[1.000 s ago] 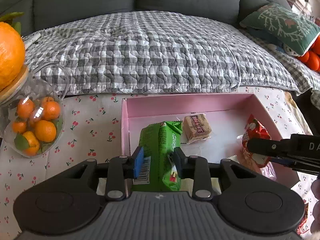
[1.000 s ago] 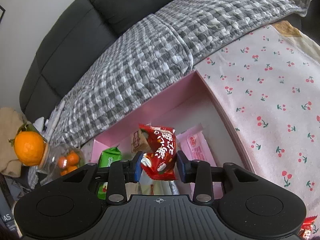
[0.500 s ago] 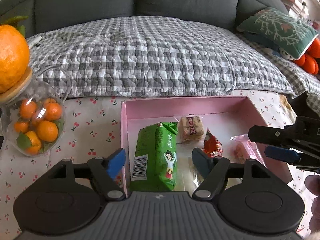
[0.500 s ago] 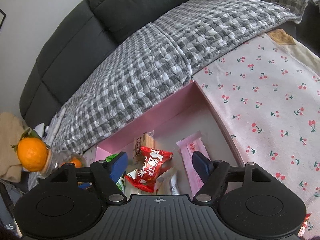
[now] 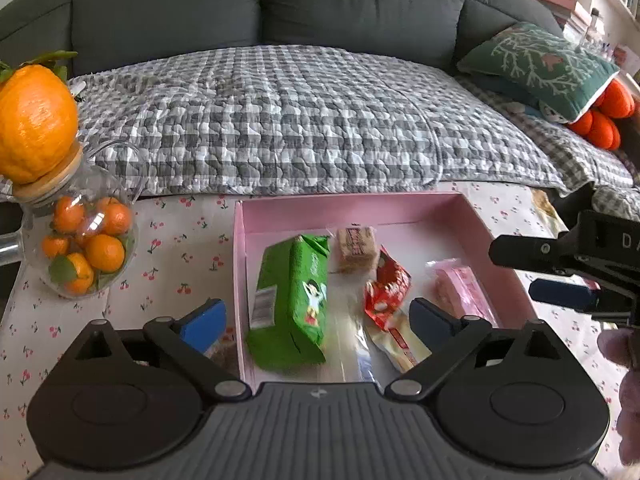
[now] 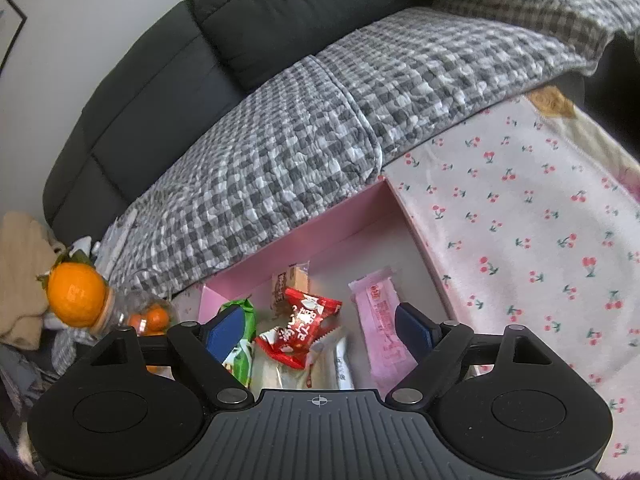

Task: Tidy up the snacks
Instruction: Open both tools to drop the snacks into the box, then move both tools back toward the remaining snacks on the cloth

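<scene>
A pink box point(image 5: 356, 207) point(image 6: 320, 240) on the cherry-print tablecloth holds several snacks. A green packet point(image 5: 294, 300) point(image 6: 240, 344) lies at its left, a brown biscuit pack point(image 5: 356, 244) point(image 6: 292, 280) at the back, a red packet point(image 5: 386, 292) point(image 6: 304, 324) in the middle on a white wrapper point(image 5: 394, 344), and a pink bar point(image 5: 462, 294) point(image 6: 380, 320) at the right. My left gripper point(image 5: 316, 318) hovers above the green packet, jaws opening wide, gripping nothing. My right gripper point(image 6: 320, 328) hangs over the red packet, jaws opening, not touching it; its fingers point(image 5: 560, 292) show at the right in the left wrist view.
A glass jar of small oranges point(image 5: 86, 248) point(image 6: 148, 316) with a big orange point(image 5: 36, 120) point(image 6: 76, 300) on its lid stands left of the box. A grey checked blanket point(image 5: 304, 120) covers the dark sofa behind. Cherry-print cloth point(image 6: 540, 220) spreads right of the box. A green pillow point(image 5: 544, 64) lies far right.
Both grippers let go: the left opened off the green packet and the right dropped the red packet into the box. Both have risen and pulled back a little.
</scene>
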`<state>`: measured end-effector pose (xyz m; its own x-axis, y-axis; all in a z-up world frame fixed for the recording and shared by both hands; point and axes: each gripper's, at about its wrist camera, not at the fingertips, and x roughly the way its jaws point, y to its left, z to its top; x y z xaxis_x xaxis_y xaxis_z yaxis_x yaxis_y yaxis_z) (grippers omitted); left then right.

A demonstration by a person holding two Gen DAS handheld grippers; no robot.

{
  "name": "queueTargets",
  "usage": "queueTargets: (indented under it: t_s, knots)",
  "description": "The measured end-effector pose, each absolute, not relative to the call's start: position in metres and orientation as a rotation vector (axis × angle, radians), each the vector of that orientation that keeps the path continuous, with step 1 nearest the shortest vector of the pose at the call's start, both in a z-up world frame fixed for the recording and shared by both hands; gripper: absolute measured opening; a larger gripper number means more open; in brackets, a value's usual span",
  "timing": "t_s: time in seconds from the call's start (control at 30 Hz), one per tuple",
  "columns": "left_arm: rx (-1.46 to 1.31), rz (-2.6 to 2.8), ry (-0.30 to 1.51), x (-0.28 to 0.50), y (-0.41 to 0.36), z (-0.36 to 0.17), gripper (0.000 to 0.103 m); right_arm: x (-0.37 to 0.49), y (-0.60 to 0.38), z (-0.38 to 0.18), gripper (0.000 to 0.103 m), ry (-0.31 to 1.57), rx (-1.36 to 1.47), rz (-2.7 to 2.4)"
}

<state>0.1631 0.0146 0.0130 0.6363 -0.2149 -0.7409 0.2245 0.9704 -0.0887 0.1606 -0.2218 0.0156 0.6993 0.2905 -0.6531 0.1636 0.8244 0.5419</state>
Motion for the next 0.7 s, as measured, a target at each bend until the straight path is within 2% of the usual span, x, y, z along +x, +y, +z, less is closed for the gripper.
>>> queueTargets:
  t_s: [0.1,0.2,0.7]
  knots:
    - [0.01,-0.253,0.849,0.154,0.014,0.016,0.102,0.154,-0.225,0.021,0.085,0.806,0.597,0.077]
    - [0.009,-0.249,0.86,0.146,0.013,0.018,0.102,0.147,-0.226,0.026,0.093,0.806,0.576,0.079]
    - [-0.042,-0.282,0.896,0.098,0.015,0.022,0.102,0.107,-0.226,0.044,0.094,0.813,0.422,0.073]
